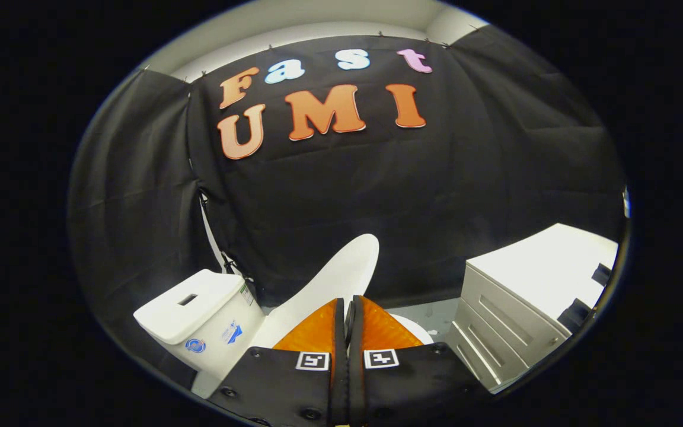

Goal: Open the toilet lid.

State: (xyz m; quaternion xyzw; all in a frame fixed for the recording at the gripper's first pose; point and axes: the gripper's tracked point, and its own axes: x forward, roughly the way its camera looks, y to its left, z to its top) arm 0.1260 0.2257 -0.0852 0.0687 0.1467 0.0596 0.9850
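White toilet lid [341, 270] & tank [199, 308], white drawer cabinet [531, 284], black cloth wall [407, 190].

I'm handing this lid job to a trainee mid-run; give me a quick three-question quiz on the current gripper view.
1. True or false: the lid lies flat on the bowl.
2. What stands beside the toilet, opposite the tank? A) a white drawer cabinet B) a sink C) a bucket
3. Fill in: the fingers of the gripper are ____, with the raised lid just beyond them.

Key:
1. False; the lid is tilted up, its tip rising against the black cloth wall.
2. A; the cabinet has drawer fronts facing the toilet.
3. Closed together; no gap shows between them, and nothing is seen held.
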